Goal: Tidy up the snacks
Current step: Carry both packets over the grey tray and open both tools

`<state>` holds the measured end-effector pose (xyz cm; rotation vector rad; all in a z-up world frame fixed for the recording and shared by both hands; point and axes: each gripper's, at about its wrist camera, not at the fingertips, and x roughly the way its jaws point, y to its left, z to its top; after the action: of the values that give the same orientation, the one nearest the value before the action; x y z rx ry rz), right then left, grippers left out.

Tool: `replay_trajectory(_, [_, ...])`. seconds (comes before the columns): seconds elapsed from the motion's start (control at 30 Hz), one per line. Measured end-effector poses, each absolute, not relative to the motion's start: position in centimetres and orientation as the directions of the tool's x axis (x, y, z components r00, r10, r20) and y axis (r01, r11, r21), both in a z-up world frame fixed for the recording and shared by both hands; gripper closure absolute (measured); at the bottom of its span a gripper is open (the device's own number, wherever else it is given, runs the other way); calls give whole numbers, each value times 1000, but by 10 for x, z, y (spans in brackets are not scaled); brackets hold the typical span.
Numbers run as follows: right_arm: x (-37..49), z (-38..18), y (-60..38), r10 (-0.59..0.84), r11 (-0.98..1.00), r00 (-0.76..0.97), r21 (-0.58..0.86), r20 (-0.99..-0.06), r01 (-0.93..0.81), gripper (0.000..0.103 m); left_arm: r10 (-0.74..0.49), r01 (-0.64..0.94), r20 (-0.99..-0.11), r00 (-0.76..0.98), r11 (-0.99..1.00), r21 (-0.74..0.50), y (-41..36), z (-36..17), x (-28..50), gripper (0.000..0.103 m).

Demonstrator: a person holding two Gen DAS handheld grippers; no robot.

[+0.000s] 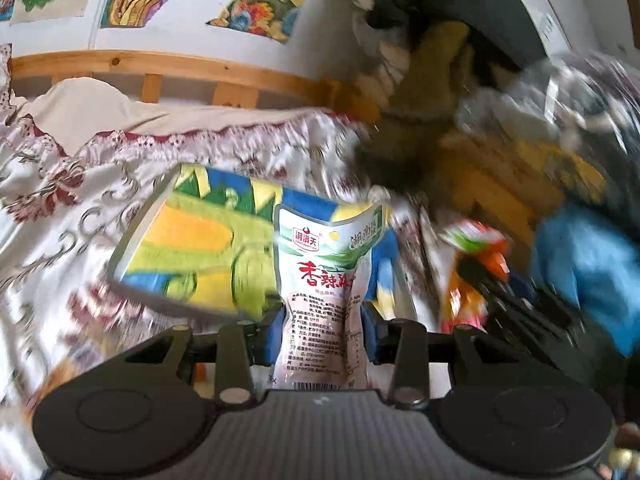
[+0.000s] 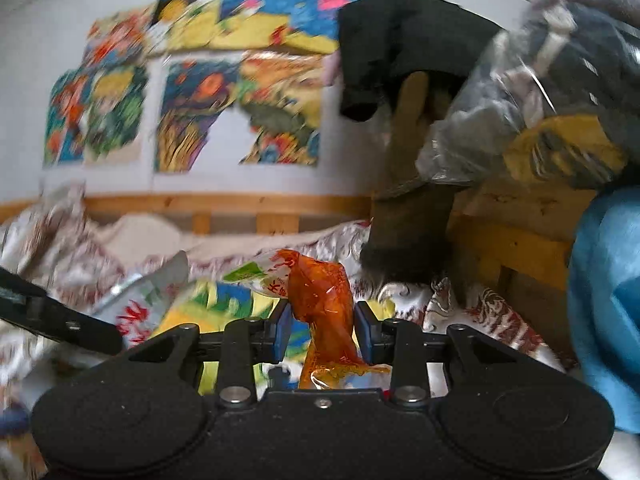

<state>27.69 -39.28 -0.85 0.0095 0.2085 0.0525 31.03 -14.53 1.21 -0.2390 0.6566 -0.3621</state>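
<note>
My left gripper (image 1: 322, 336) is shut on a white snack pouch (image 1: 324, 280) with red characters and a green top, held upright above the bed. Behind it lies a flat pack (image 1: 192, 252) printed with yellow corn on blue and green. My right gripper (image 2: 322, 334) is shut on an orange see-through snack pouch (image 2: 324, 308) whose green and white top leans left. That orange pouch (image 1: 476, 256) also shows blurred at the right of the left wrist view, in black fingers. The left gripper's arm and the white pouch (image 2: 136, 304) appear at the left of the right wrist view.
A floral red and white bedspread (image 1: 60, 208) covers the bed, with a wooden bed rail (image 1: 180, 68) behind. Colourful pictures (image 2: 200, 92) hang on the wall. At the right stand a wooden frame (image 2: 516, 248), bagged clothes (image 2: 520, 92) and a blue cloth (image 2: 608, 300).
</note>
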Motion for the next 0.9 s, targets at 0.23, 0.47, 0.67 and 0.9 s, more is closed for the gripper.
replay_trajectory(0.23, [332, -30, -402, 92, 985, 976, 159, -199, -61, 67, -376, 170, -532, 759, 903, -394, -151, -14, 393, 60])
replay_trajectory(0.47, [365, -60, -406, 134, 965, 953, 256, -271, -63, 67, -334, 117, -573, 749, 917, -382, -164, -43, 438, 60])
replay_trajectory(0.67, [385, -83, -401, 168, 959, 905, 278, -391, -58, 67, -319, 99, -621, 716, 927, -362, -174, -59, 457, 60])
replay_trajectory(0.9, [391, -95, -403, 189, 937, 884, 347, -428, -32, 67, -270, 79, -666, 695, 950, -302, -182, -74, 462, 57])
